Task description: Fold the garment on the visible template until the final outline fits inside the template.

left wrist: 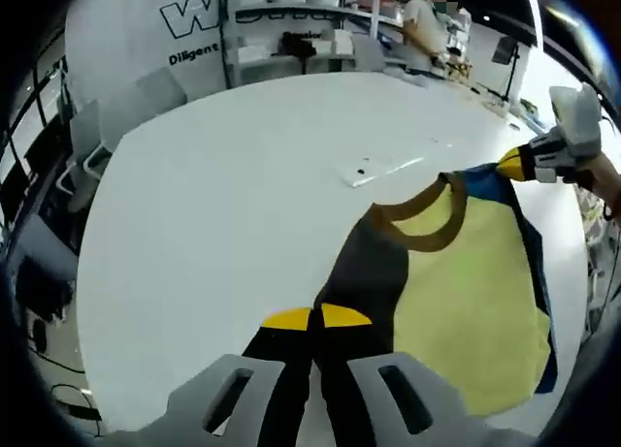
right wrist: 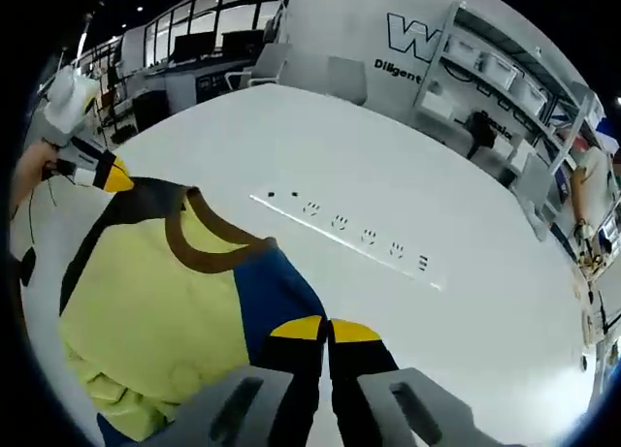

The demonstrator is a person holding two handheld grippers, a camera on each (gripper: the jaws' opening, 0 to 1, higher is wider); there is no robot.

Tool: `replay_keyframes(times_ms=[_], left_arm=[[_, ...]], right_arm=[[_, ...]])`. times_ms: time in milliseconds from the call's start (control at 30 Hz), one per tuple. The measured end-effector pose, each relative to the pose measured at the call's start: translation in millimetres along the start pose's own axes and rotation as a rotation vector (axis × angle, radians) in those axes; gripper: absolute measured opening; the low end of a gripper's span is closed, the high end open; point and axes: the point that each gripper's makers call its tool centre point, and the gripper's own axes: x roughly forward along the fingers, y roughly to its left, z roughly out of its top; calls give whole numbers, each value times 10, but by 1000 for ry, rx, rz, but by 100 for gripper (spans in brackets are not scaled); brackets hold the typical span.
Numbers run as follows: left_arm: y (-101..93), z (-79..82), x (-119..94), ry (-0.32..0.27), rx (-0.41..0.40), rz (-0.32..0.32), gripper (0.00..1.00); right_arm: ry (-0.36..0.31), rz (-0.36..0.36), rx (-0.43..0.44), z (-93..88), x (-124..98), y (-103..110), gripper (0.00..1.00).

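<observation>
While spread over the white table (left wrist: 223,205), yellow garment (left wrist: 475,302) between both grippers' pinching fingers (left wrist: 289,320).

A yellow garment (left wrist: 466,292) with a brown collar (left wrist: 419,224), one dark sleeve and one blue sleeve hangs stretched above the white bench (left wrist: 243,195), hem crumpled.

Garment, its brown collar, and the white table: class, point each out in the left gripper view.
garment (left wrist: 466,302): left gripper view, yellow front panel.
brown collar (left wrist: 427,239): left gripper view, lower curve of neckband.
white table (left wrist: 223,205): left gripper view, bare top.
</observation>
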Motion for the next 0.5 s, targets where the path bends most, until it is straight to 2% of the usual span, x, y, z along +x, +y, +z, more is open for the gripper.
replay_keyframes(times_ms=[100,267,500], left_arm=[[1,-11,96,5,17,4,0],[110,-37,209,26,32,74,0],[104,-123,314,58,42,80,0]], right_arm=[[25,-2,9,-87,152,-33,0],[35,12,18,-153,324,-20,0],[61,-3,-6,-241,447,-14,0]])
